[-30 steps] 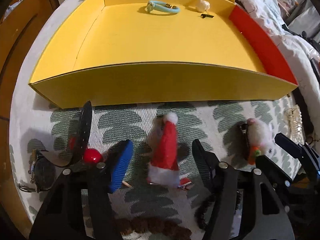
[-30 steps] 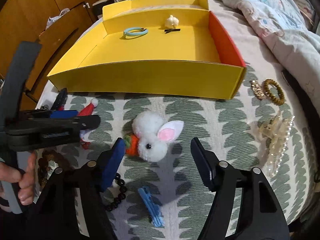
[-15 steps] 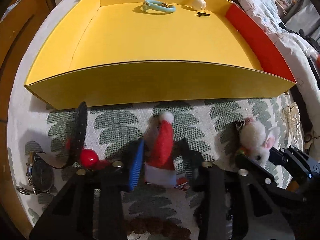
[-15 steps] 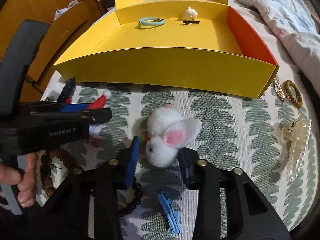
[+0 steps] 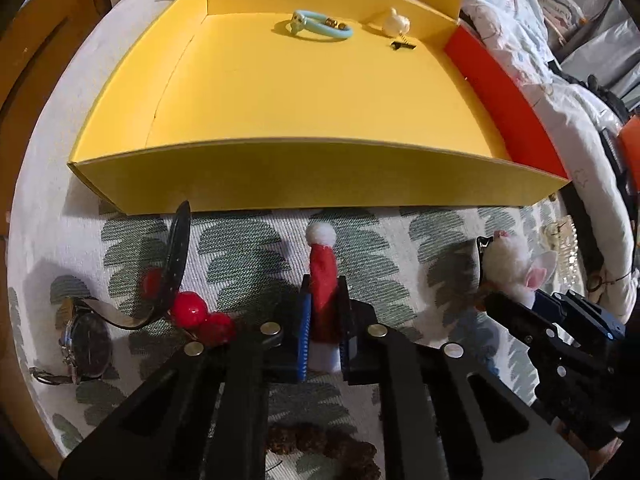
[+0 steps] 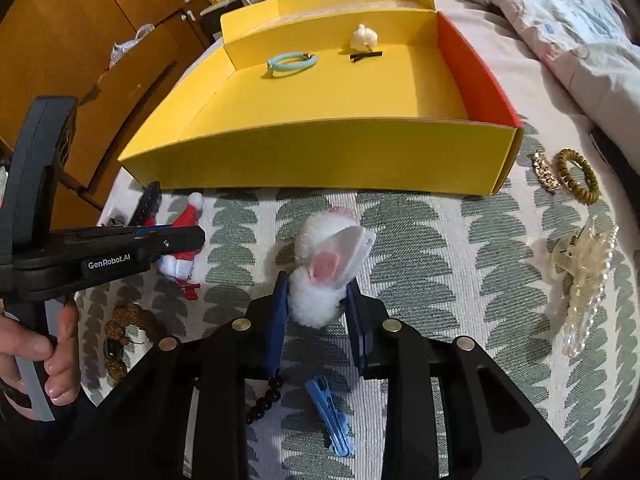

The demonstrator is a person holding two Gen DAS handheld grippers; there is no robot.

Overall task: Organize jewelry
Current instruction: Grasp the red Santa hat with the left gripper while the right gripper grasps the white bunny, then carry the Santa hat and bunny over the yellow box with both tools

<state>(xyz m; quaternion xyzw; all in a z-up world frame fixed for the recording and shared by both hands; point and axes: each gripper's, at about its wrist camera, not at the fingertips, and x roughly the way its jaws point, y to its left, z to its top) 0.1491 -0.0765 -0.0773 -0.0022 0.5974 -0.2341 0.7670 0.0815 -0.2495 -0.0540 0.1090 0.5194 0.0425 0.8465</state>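
While both grippers point down at the leaf-patterned cloth (image 6: 440, 240), the left gripper (image 5: 323, 330) has just closed its fingers on the Santa-hat clip (image 5: 322, 280). The right gripper (image 6: 318, 312) — jaws just closing too — clamps the white bunny clip (image 6: 326, 276), both clips just before the yellow box (image 6: 320, 152).

Left gripper (image 5: 323, 334): black plastic arms w/ long cut-out slots and round silver screws. One finger has a blue ridged pad (image 5: 304, 340), other pad looks dark. Seen from the side in the right wrist view, it's a long black bar w/ white letters "GenRobot.AI" and a thick dark grey handle. A person's hand (image 6: 44, 354) wraps the handle; no sleeve shows. Right gripper (image 6: 320, 320): same black arms, silver screws, blue pads on both fingers (image 6: 278, 326).
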